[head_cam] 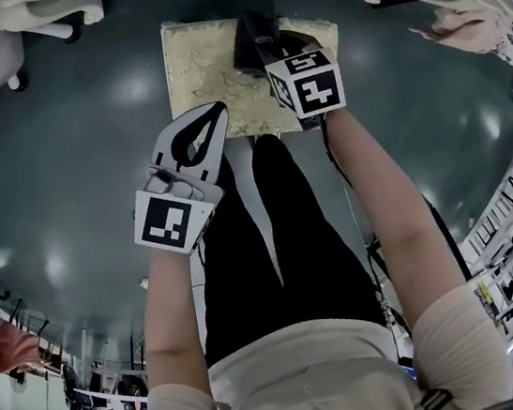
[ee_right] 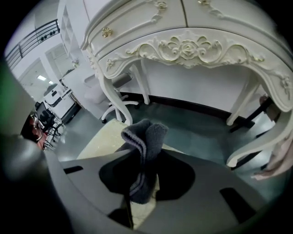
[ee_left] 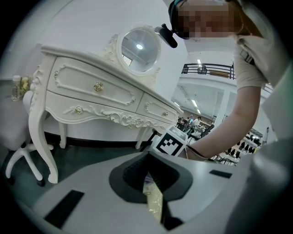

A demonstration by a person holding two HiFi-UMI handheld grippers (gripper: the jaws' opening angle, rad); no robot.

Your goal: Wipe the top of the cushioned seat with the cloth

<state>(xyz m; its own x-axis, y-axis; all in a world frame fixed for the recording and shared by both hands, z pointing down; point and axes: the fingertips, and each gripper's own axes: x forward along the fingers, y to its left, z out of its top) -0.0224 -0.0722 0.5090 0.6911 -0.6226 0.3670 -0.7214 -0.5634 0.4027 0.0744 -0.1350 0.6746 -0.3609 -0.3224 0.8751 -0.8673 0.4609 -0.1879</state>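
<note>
The cushioned seat [head_cam: 204,69] has a cream, gold-patterned square top and stands on the dark floor just ahead of my legs. My right gripper [head_cam: 264,42] hangs over its far right part, shut on a dark grey cloth [head_cam: 245,54]. In the right gripper view the folded cloth [ee_right: 144,137] sticks up out of the gripper [ee_right: 137,183], with the seat [ee_right: 98,141] below it. My left gripper [head_cam: 211,116] hovers at the seat's near edge, shut and holding nothing. In the left gripper view a sliver of the seat [ee_left: 154,205] shows below that gripper [ee_left: 151,176].
A white carved dressing table [ee_right: 192,50] stands just beyond the seat, its curved legs [ee_right: 112,103] on the glossy dark green floor. It carries a round mirror [ee_left: 139,45]. A white chair base [head_cam: 51,20] is at the far left. My black trousers [head_cam: 262,246] fill the near side.
</note>
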